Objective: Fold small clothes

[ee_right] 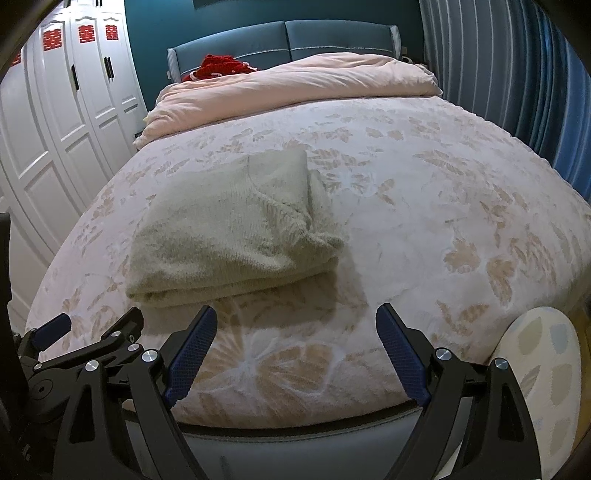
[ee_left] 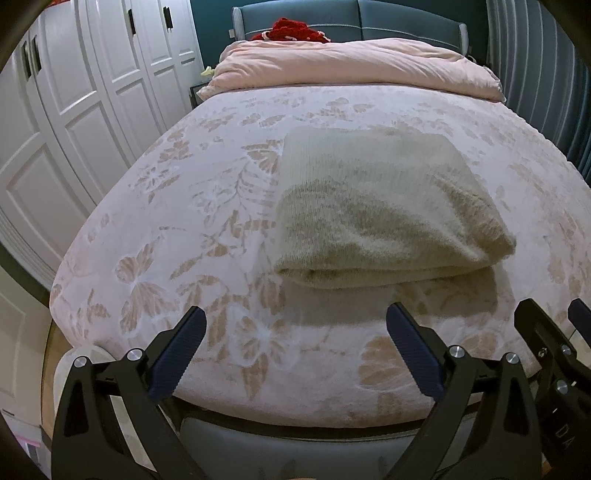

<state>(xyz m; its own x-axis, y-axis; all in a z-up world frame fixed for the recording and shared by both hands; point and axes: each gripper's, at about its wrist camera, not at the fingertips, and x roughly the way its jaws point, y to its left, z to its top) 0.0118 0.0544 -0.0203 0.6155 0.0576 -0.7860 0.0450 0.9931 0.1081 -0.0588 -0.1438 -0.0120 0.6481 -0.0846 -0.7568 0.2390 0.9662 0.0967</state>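
A cream knitted garment (ee_left: 376, 206) lies folded in a thick rectangle on the pink floral bed cover (ee_left: 184, 229). It also shows in the right wrist view (ee_right: 229, 229), left of centre. My left gripper (ee_left: 295, 317) is open and empty, held over the bed's near edge just short of the garment. My right gripper (ee_right: 297, 317) is open and empty, also short of the garment and to its right. The right gripper's fingers (ee_left: 532, 317) show at the right edge of the left wrist view. The left gripper's fingers (ee_right: 125, 321) show at the lower left of the right wrist view.
A rolled pink duvet (ee_left: 351, 66) lies across the head of the bed, with a red knitted item (ee_left: 291, 31) behind it against the blue headboard (ee_left: 406, 22). White wardrobe doors (ee_left: 74, 110) stand to the left, blue curtains (ee_right: 517, 92) to the right. A patterned round cushion (ee_right: 546, 369) sits lower right.
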